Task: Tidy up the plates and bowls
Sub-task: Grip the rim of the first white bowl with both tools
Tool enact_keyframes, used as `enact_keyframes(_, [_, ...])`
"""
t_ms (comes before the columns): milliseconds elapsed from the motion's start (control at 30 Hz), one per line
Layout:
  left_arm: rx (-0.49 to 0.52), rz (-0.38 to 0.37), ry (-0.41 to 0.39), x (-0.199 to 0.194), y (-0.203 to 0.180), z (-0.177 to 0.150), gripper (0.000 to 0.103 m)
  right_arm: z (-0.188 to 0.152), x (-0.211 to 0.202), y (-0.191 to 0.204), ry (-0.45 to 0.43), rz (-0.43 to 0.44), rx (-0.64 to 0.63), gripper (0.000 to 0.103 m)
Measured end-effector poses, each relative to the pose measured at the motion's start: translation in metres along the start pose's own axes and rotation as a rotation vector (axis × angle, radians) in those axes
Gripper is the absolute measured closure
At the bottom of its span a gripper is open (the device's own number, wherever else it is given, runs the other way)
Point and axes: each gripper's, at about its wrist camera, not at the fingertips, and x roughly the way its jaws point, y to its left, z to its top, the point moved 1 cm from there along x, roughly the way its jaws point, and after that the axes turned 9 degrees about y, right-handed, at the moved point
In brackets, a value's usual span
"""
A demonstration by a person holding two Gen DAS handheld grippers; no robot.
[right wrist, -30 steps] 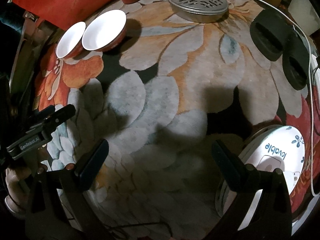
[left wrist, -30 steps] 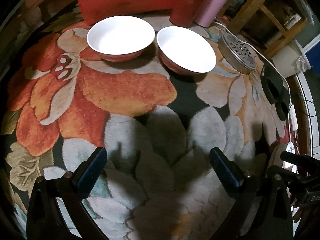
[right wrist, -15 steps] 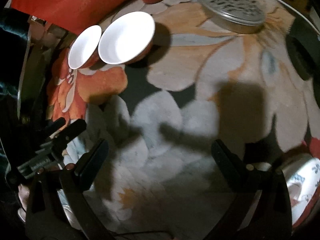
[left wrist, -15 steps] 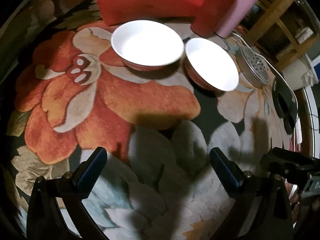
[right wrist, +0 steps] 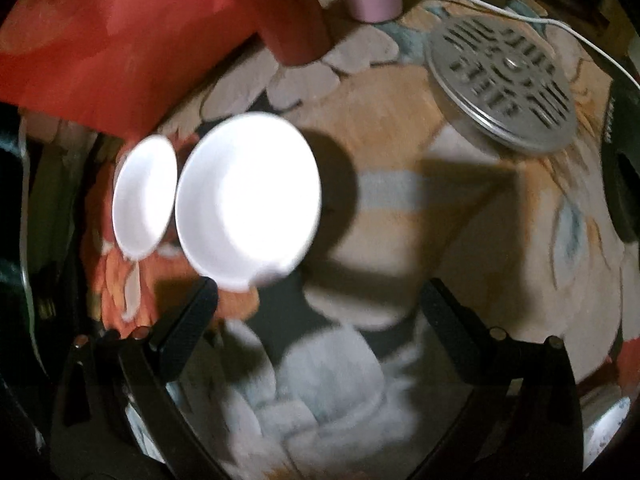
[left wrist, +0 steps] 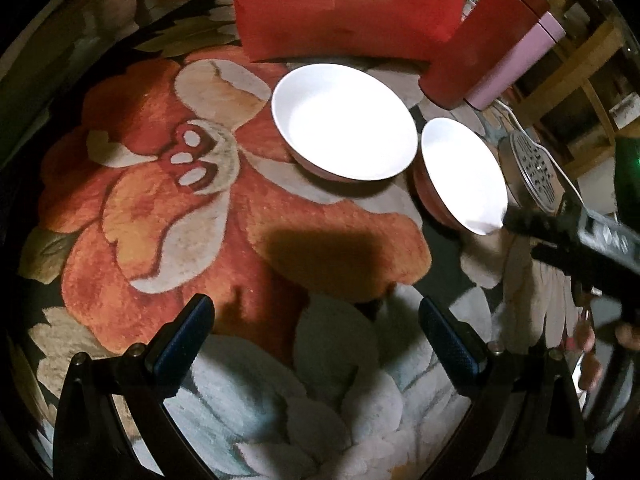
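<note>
low wrist views, both facing bowls (left wrist: 344, 122)

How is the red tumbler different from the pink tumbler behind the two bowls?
The red tumbler is deep red; the pink tumbler is pale pink. The red one looks wider and stands nearer the red cushion; the pink one stands on its other side, nearer the white cable. Both are tall cylinders standing side by side on the floral rug.
</note>
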Motion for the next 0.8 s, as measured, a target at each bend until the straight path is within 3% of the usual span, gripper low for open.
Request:
enact_keyframes(33, [-0.002, -0.001, 0.0, 0.0, 0.002, -0.001, 0.001, 0.005, 0.003, 0.001, -0.005, 0.003, 0.01, 0.008])
enact_keyframes(200, [-0.001, -0.001, 0.007, 0.003, 0.003, -0.003, 0.001, 0.022, 0.03, -0.006, 0.033, 0.042, 0.126, 0.054])
enact_keyframes(267, [0.001, 0.0, 0.007, 0.003, 0.004, -0.004, 0.001, 0.024, 0.04, -0.009, 0.054, 0.075, 0.161, 0.063])
enact_keyframes(333, [0.0, -0.001, 0.01, 0.004, 0.005, -0.005, 0.001, 0.026, 0.039, -0.006, 0.034, 0.091, 0.146, 0.085])
enact_keyframes(367, [-0.002, -0.001, 0.012, 0.005, 0.005, -0.005, 0.001, 0.026, 0.04, -0.004, 0.049, 0.085, 0.135, 0.091])
enact_keyframes(533, [-0.006, -0.004, 0.019, 0.007, 0.008, -0.009, 0.001, 0.008, 0.037, -0.001, 0.077, 0.122, 0.075, 0.091])
enact_keyframes(800, [-0.005, -0.053, 0.034, 0.01, 0.002, -0.014, 0.001, -0.053, 0.041, 0.012, 0.255, 0.21, -0.091, 0.091])
